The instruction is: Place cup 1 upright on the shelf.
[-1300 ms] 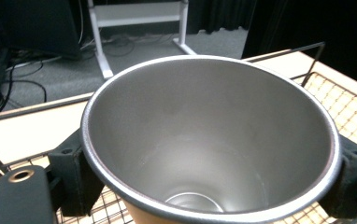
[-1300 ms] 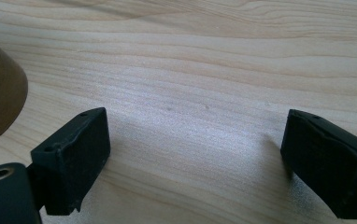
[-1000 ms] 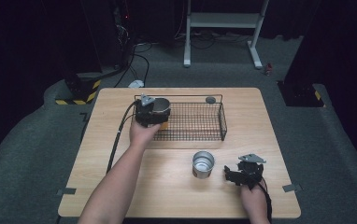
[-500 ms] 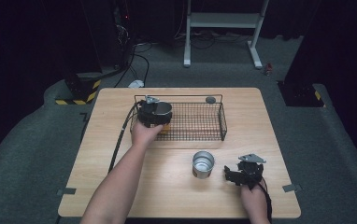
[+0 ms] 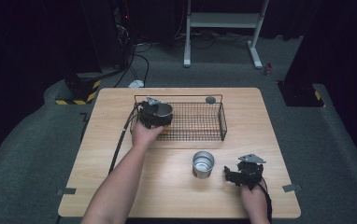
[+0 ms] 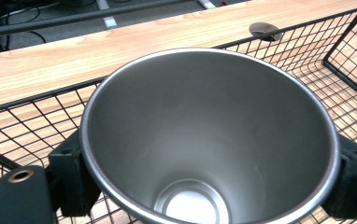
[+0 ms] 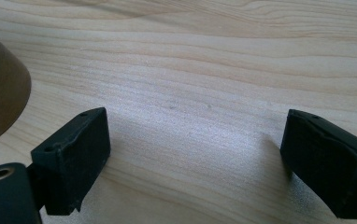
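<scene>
Wooden table [image 5: 120, 182], dark carpeted room.

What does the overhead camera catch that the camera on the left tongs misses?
Only the high view takes in the second steel cup standing on the table and the right tongs beside it. Only the left gripper view looks down inside the held cup to its bottom. Both share that cup, the wire basket and the tabletop.

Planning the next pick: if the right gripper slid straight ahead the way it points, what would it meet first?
Probably the steel cup: the right gripper points left toward it, jaws open, bare table between.
</scene>
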Demonstrator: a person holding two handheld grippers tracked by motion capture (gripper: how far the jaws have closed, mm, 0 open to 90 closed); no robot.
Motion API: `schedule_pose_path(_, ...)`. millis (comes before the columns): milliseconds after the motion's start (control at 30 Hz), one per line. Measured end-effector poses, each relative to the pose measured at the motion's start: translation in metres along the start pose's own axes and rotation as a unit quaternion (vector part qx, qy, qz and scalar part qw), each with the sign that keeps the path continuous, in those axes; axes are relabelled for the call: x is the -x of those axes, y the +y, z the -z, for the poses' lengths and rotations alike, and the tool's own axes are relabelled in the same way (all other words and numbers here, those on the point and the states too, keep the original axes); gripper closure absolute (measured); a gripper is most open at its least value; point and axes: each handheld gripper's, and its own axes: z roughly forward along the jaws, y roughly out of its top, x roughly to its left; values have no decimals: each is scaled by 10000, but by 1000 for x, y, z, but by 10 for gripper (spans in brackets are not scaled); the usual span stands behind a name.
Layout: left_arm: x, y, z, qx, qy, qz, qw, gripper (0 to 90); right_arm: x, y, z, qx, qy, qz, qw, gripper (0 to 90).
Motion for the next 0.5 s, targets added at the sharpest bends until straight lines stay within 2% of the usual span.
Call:
schedule_pose_path(200,0,-3,1,-12,77,-112,9999,136,0,0,0,0,1,1,10000,82)
schedule_pose_path(233,-1,-3,2,-13,107,-182,9998,136,0,0,0,1,0,1,10000,82)
schedule_pose_path(500,-3,-5,3,-74,123,-188,9997,137,0,0,0,0,-4,-1,10000,82)
